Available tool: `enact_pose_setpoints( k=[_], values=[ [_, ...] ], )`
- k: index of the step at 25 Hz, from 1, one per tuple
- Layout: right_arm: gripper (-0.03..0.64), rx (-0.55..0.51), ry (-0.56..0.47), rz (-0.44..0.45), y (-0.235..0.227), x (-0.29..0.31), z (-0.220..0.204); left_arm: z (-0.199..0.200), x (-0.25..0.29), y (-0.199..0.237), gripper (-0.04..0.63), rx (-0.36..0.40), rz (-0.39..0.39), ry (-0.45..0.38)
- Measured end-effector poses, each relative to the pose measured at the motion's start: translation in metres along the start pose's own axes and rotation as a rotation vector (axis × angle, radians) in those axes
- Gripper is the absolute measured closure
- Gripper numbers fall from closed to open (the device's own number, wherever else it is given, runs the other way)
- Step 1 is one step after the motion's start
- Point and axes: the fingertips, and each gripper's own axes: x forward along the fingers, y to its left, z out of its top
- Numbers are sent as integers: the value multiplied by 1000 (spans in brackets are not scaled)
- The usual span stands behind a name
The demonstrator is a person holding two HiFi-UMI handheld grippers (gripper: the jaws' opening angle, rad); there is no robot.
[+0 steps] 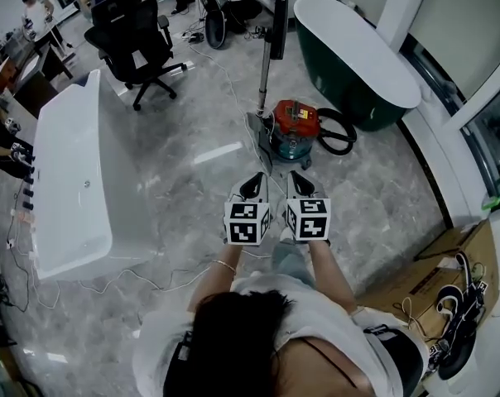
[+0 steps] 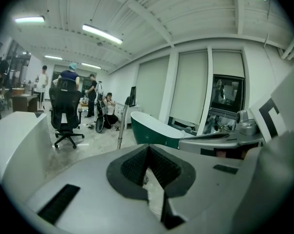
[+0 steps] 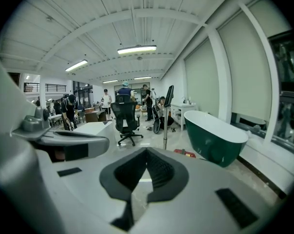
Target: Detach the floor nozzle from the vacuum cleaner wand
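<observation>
A red and teal vacuum canister stands on the marble floor with its black hose looped at the right. Its metal wand rises upright beside it, and the grey floor nozzle sits at the wand's foot. My left gripper and right gripper are side by side just short of the nozzle, both shut and empty. Past the closed jaws of the left gripper stands the wand. The wand and the red canister also lie beyond the shut right gripper.
A white bathtub lies at the left and a dark green bathtub at the back right. A black office chair stands behind. Cables trail over the floor, cardboard boxes sit at the right, and people work in the background.
</observation>
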Motion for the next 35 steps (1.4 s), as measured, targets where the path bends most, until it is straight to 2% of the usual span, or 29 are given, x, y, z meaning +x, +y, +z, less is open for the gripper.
enact_pose_setpoints(
  k=[16,35],
  values=[
    [601,-3,15,64,-58,70,34,40,85,9,601,-17,68,-14],
    [601,-3,9,113,-106,119,63,61,147,6,601,-47,113,-18]
  ],
)
